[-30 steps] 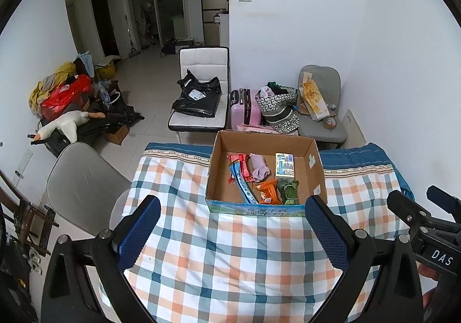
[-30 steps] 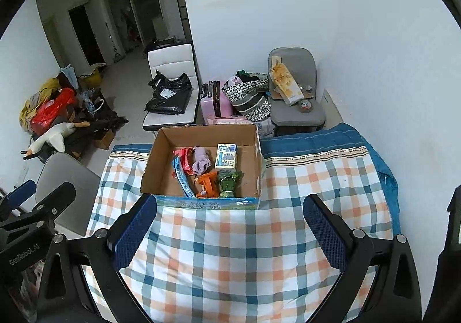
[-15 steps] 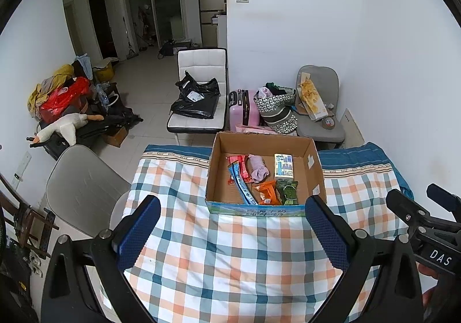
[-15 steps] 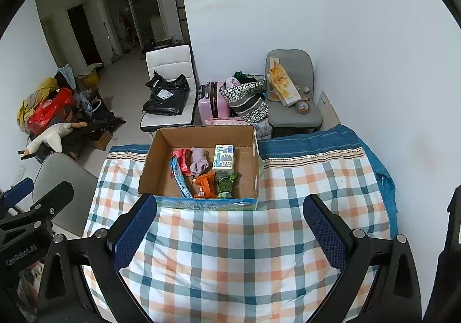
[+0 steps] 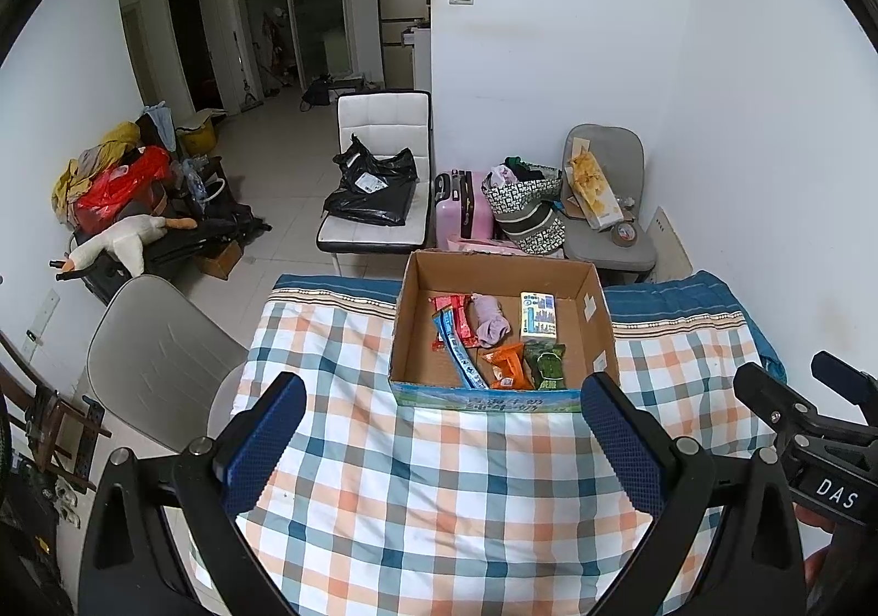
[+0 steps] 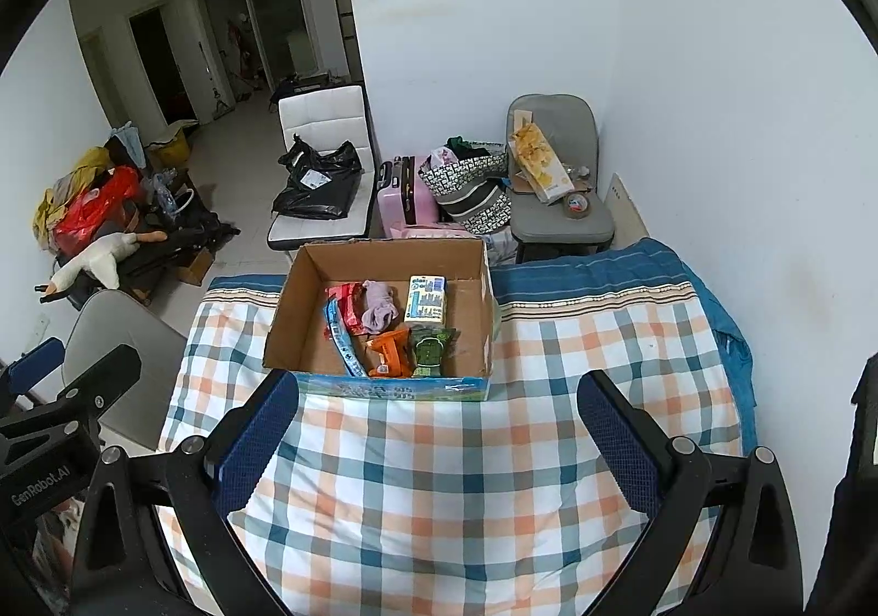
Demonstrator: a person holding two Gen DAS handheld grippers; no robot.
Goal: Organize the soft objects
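A cardboard box sits on my checked tablecloth, holding the soft things: a rolled purple sock, snack packets and a tissue pack. The sock lies mid-box with its long axis running toward 12 o'clock. From my left gripper the box is dead ahead at 12 o'clock, well apart from the tips. From my right gripper it sits nearer 11 o'clock. Both grippers hover over the cloth, jaws spread wide and holding nothing. I judge the left better lined up for a straight reach to the sock.
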